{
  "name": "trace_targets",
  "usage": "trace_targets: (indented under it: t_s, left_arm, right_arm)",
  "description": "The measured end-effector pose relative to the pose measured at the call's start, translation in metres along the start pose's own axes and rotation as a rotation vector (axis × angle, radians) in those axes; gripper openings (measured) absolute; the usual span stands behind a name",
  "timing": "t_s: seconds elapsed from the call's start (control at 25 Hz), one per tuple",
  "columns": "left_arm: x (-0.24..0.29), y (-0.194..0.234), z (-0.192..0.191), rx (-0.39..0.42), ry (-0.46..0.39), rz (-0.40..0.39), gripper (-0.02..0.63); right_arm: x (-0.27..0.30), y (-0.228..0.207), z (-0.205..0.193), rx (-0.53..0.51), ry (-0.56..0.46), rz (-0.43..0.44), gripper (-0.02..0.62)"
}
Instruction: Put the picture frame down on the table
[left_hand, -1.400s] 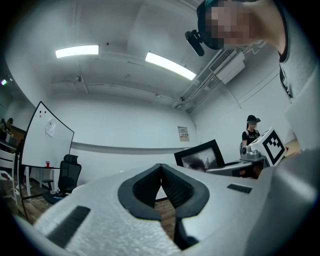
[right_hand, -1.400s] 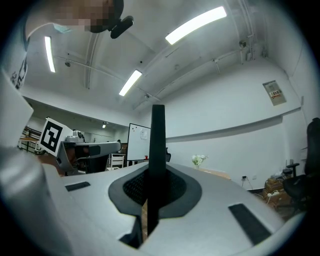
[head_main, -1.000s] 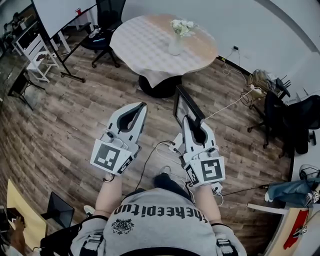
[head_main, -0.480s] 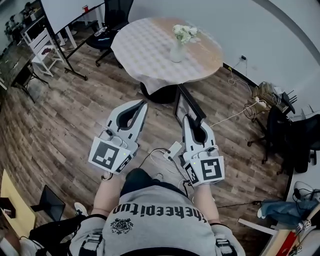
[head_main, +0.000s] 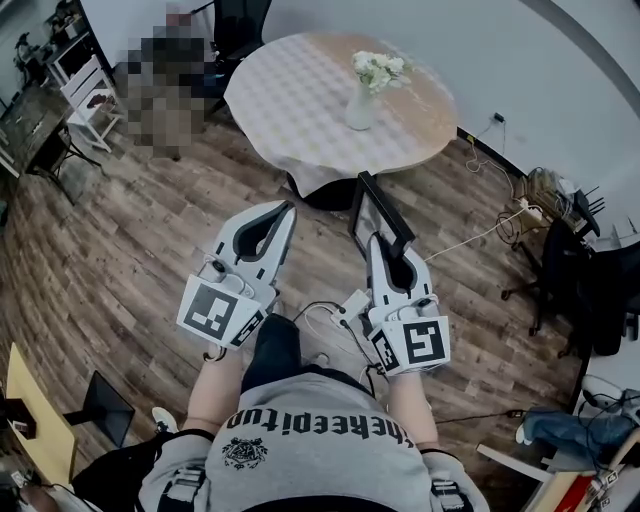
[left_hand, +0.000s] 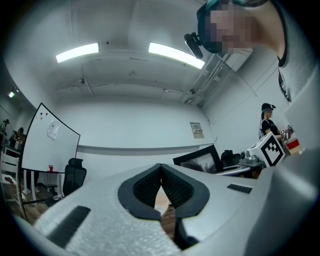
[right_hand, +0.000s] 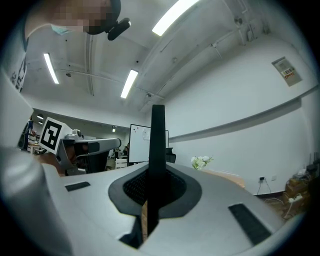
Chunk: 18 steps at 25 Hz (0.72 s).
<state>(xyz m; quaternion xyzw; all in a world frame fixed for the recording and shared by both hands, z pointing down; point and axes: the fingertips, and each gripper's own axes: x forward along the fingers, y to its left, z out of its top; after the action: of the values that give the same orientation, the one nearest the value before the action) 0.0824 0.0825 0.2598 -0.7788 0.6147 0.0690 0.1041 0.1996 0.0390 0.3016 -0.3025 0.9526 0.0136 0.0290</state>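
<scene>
My right gripper (head_main: 386, 244) is shut on the black picture frame (head_main: 375, 213), held upright above the wooden floor, just short of the round table (head_main: 300, 95). Seen along the right gripper's jaws, the frame (right_hand: 156, 150) shows edge-on as a dark vertical bar clamped between the pads, and the gripper point is (right_hand: 152, 187). My left gripper (head_main: 285, 209) hangs beside it at the left, shut and holding nothing (left_hand: 161, 170). The frame (left_hand: 200, 159) also shows at the right of the left gripper view.
On the table stands a white vase of flowers (head_main: 362, 90). Cables and a power strip (head_main: 350, 303) lie on the floor below my hands. Office chairs (head_main: 575, 270) and clutter stand at the right, a whiteboard (left_hand: 47, 142) and a chair at the left.
The whole view has shifted slightly: the table and vase sit a little further right and nearer. Both grippers keep their pose, the frame still clamped in the right one.
</scene>
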Motion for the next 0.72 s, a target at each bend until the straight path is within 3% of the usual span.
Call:
trace_targets:
  t_s: [0.72]
  left_arm:
    - [0.071,0.127,-0.033,-0.002,0.019,-0.104,0.015]
  right_arm:
    - [0.146,-0.01,-0.011,-0.002,0.019,-0.08,0.016]
